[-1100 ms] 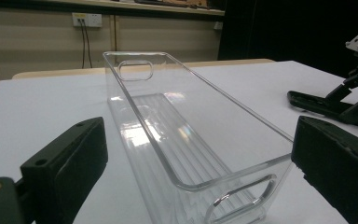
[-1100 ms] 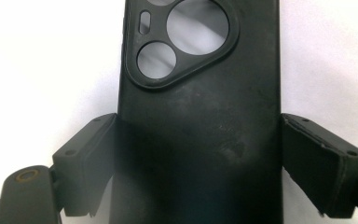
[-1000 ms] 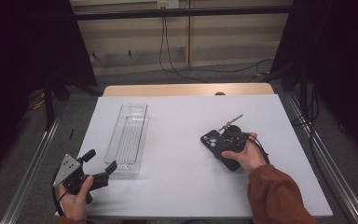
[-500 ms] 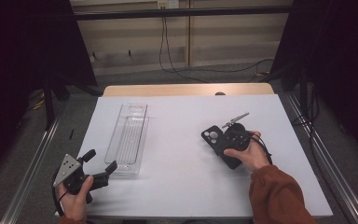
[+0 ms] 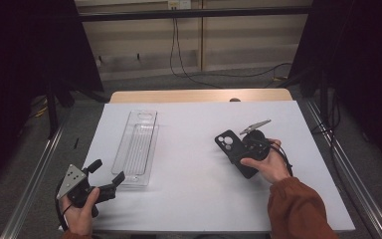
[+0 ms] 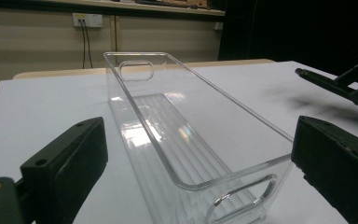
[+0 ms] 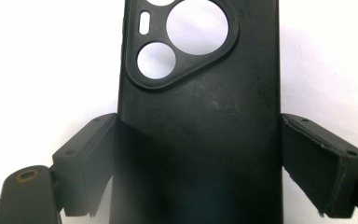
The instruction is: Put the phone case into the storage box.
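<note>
While both hands rest low over the near half of the table, the scene reads as follows:

Table: a white table; a bare wooden strip runs along its far edge; grey floor and dark curtains lie around it

Phone case: a black phone case lies right of centre on the white top, its camera cut-outs toward the far left; in the right gripper view the phone case runs up between the jaws, back face up, with three round holes and a small slot near its far end

Right gripper: the right gripper sits over the near end of the case, held by a hand in a rust-coloured sleeve; its jaws press against the two long edges of the case, so it grips the case across its width; a grey plate sticks out on its far side

Tray: a clear plastic tray lies left of centre, long side running near to far; it is ribbed on the bottom with a handle slot in each end wall; well apart from the case

Left gripper: the left gripper is at the near left corner, just beside the near end of the tray; its jaws stand wide apart; in the left gripper view the tray shows between them, with neither pad touching it
</note>
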`<state>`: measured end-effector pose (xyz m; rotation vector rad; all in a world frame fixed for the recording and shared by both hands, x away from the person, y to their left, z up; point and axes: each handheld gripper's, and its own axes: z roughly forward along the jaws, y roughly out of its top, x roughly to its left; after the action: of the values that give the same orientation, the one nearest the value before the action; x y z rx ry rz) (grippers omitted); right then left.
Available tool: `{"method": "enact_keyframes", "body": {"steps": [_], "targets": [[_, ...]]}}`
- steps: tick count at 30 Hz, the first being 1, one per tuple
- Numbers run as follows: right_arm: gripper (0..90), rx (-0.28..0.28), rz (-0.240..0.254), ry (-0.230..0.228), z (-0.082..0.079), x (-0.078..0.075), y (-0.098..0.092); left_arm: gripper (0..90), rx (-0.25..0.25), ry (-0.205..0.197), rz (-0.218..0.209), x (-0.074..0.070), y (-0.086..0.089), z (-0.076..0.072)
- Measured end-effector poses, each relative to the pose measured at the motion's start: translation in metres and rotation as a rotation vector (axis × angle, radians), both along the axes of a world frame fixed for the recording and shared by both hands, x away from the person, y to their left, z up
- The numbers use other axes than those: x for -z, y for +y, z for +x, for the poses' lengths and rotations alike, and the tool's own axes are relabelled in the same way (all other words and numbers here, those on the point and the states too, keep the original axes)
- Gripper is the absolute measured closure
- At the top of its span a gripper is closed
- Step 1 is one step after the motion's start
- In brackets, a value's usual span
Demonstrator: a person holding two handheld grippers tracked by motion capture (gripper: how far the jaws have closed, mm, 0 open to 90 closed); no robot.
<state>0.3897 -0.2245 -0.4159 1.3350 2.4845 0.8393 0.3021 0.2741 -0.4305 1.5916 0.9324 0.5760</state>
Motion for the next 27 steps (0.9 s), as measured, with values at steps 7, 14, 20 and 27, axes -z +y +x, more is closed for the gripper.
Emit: {"method": "enact_keyframes", "body": {"steps": [7, 14, 20, 27], "targets": [[14.2, -0.032, 0.019, -0.033, -0.005, -0.005, 0.0, 3.6, -0.005, 0.0, -0.007, 0.0, 0.0, 0.0], [14.1, -0.034, 0.058, -0.078, -0.01, -0.009, 0.0, 3.6, -0.002, -0.004, -0.002, -0.001, 0.001, 0.0], [14.1, -0.021, 0.106, -0.123, -0.016, -0.007, -0.005, 3.6, -0.002, -0.004, -0.002, -0.001, 0.001, -0.001], [14.0, -0.004, 0.167, -0.184, -0.024, -0.002, -0.013, 3.7, -0.005, -0.003, -0.002, -0.001, 0.001, -0.001]]}}
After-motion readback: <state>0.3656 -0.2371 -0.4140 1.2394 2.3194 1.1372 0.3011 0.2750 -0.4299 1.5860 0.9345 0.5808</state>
